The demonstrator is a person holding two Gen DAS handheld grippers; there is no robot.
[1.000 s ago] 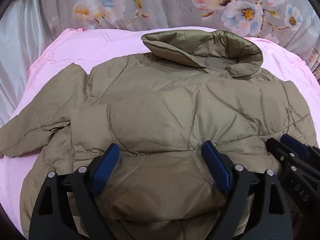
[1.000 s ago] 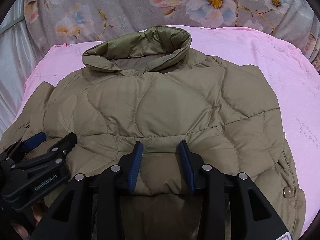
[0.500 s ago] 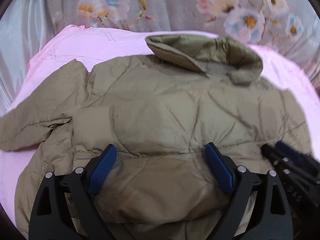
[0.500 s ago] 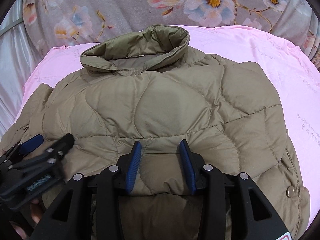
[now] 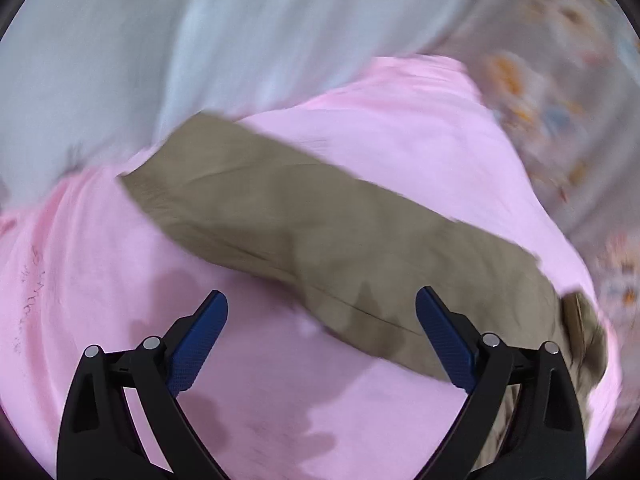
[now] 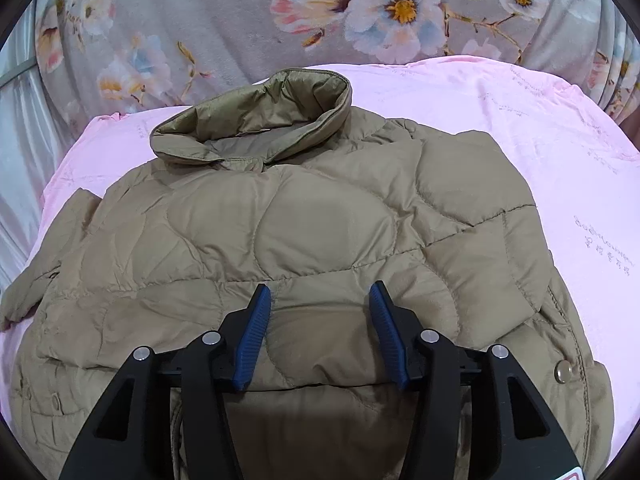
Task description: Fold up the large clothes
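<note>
An olive quilted jacket lies on a pink sheet, its collar at the far side and its lower part folded up over the body. My right gripper hovers over the folded hem with its jaws partly open and nothing between them. In the blurred left wrist view the jacket's left sleeve lies stretched across the pink sheet. My left gripper is wide open and empty just in front of the sleeve.
A grey floral blanket lies beyond the sheet. Pale silvery fabric borders the sheet on the left. A metal snap shows on the jacket's right edge.
My left gripper has swung fast to the left, off the jacket body and over to the left sleeve. It has left the right wrist view. My right gripper has barely moved.
</note>
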